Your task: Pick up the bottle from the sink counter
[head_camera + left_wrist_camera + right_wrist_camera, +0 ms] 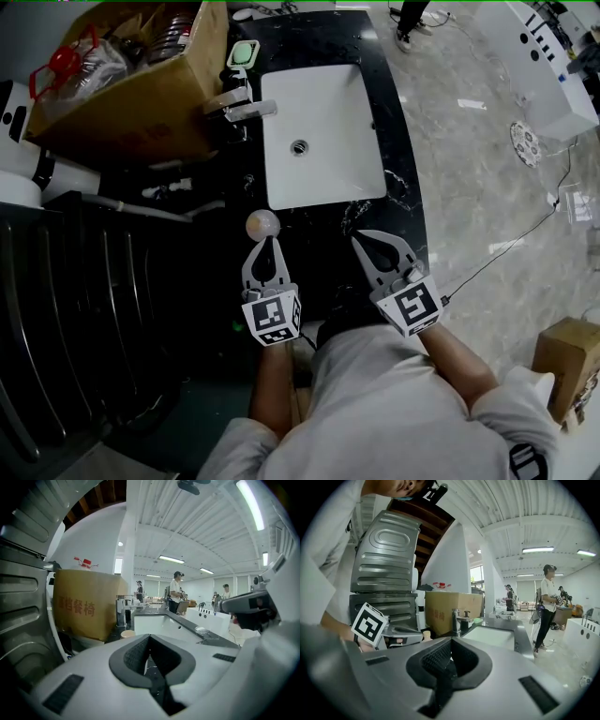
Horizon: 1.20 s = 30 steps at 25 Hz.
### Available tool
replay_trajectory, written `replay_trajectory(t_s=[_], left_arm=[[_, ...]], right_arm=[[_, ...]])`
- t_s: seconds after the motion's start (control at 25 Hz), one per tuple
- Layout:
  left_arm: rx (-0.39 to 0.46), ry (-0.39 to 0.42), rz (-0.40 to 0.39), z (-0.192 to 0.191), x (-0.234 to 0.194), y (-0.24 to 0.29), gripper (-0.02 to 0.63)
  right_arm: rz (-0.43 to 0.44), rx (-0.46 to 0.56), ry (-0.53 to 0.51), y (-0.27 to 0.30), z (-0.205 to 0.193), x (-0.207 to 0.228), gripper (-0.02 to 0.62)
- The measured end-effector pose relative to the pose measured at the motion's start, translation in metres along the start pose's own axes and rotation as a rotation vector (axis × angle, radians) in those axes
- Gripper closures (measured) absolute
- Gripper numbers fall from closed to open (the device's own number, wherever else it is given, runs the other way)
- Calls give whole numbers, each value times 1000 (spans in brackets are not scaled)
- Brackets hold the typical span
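The bottle [262, 224] stands on the black sink counter [394, 141], at the front left corner of the white basin [328, 103]; from above only its pale round cap shows. My left gripper [266, 241] is shut, empty, its tips just short of the bottle. In the left gripper view the cap [127, 633] sits ahead and a little left of the closed left gripper [149, 637]. My right gripper [360, 238] hangs over the counter's front edge to the right, shut with nothing in it. The right gripper view shows its closed tips [451, 640] and the bottle [425, 634] far left.
A chrome faucet [246, 108] and a green soap dish [244, 53] stand left of the basin. A large cardboard box [141, 94] full of items sits at the far left. A dark ribbed panel [84, 309] fills the near left. A person [176, 591] stands beyond the counter.
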<state>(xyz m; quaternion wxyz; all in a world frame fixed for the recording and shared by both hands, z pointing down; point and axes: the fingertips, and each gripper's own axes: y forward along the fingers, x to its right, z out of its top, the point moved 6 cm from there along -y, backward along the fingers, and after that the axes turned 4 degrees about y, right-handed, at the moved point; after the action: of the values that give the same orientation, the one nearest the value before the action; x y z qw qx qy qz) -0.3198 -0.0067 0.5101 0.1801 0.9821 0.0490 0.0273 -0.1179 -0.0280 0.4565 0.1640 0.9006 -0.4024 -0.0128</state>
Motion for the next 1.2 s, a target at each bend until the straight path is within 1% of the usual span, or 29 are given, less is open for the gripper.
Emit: replay_trajectory(t_s=[0.16,0.32,0.44,0.52,0.68,0.72,0.8,0.92,0.96,1.08,1.2], left_arm=[[3,27,3,-2,-7,3,592],[21,31,-9,-3,-14,5,592],[5,52,-9,-6,-16,6,592],[-2,58,-5,-8,-18,5,592],[-24,42,-9,-14,-20,6,591],[-30,36,-10,-15,-21,7,576],[-37,20,-4,-17,-25,10,513],[-39,-8,8,-19,-31,16,433],[-41,-13,7,-20,-33,18,414],[-54,-22,-7,-25,-36,25,385],[-57,-21,-15,-27,-38,31,380]], right_arm=[[21,3,-59,2,-2,-3,586],[20,8,-54,4,-1,-4,586],[17,5,-50,6,0,-4,586],[13,-3,-27,8,-1,-5,586],[19,-6,-32,10,-2,-6,586],[20,-6,-34,11,-2,-6,586],[22,-5,-42,12,-1,-6,586],[5,-17,1,12,-1,-5,586],[4,-17,-2,12,-1,-4,586],[2,-15,-25,13,-2,-1,586],[-8,-18,-17,13,-2,1,586]])
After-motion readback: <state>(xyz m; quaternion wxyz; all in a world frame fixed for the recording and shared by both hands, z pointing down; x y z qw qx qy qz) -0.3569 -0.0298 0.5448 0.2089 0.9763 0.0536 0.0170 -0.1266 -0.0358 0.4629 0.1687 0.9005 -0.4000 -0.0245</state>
